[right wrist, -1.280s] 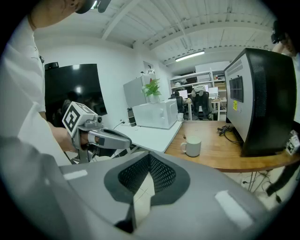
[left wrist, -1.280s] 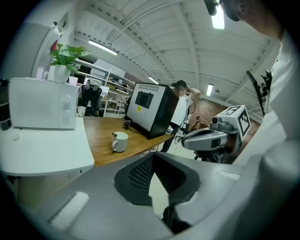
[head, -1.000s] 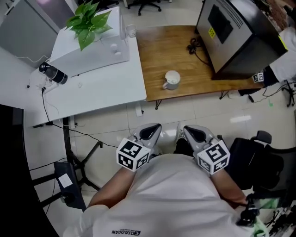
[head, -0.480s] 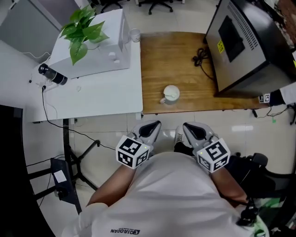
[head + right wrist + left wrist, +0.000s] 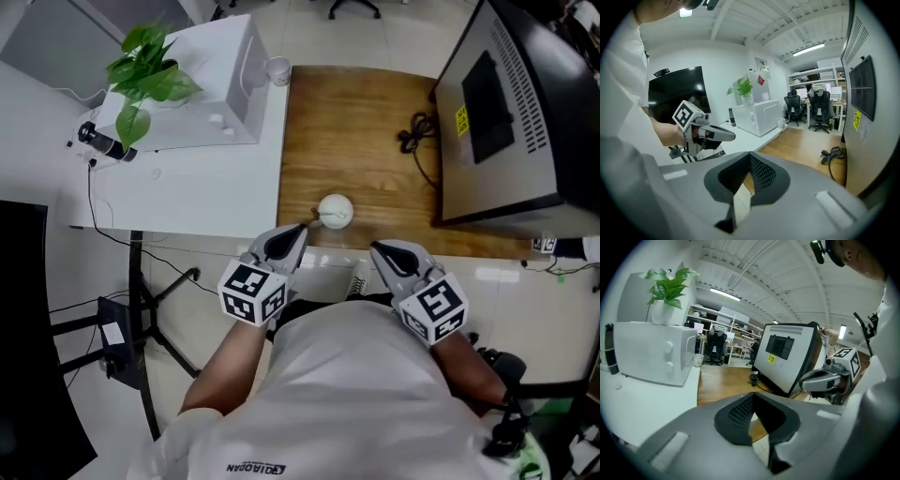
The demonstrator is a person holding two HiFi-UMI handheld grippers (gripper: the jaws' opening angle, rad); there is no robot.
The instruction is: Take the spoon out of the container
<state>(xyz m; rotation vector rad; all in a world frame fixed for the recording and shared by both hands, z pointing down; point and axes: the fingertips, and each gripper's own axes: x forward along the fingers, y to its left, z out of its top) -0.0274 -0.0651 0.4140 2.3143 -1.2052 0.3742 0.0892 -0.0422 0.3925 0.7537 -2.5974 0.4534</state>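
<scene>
Two grippers: the left gripper (image 5: 296, 231) and the right gripper (image 5: 379, 250) each have their fingers pressed tip to tip with nothing between them. Both are held close to the person's body, at the near edge of the table.
Container: a small white round cup (image 5: 335, 210) stands alone near the 6 o'clock edge of the brown wooden tabletop (image 5: 366, 122).
Spoon: I judge the spoon sits inside that cup, but it is too small to pick out. A short stub at the cup's 8 o'clock may be the cup's own handle or the spoon's; I cannot tell which.
Left tip: just beside the cup at its 7 o'clock, seemingly not touching it.
Right tip: near the cup, at its 4 o'clock.
Risk, closed fingers: pushed forward as they are, the fingers cannot take the spoon. They would nudge the cup instead, and a light cup could slide or tip.
Risk, unsteadied cup: a pull on the spoon with nothing bracing the cup could drag it over.
Risk, the edge: the cup is close to the table's near edge, so a spoon slipping from the pads, or the cup itself, could drop to the floor.
Risk, surroundings: the black coiled cable (image 5: 419, 131) at the cup's 1 o'clock and the large grey metal cabinet (image 5: 525, 112) at its 2 o'clock are well apart from it, so they are unlikely to interfere.
</scene>
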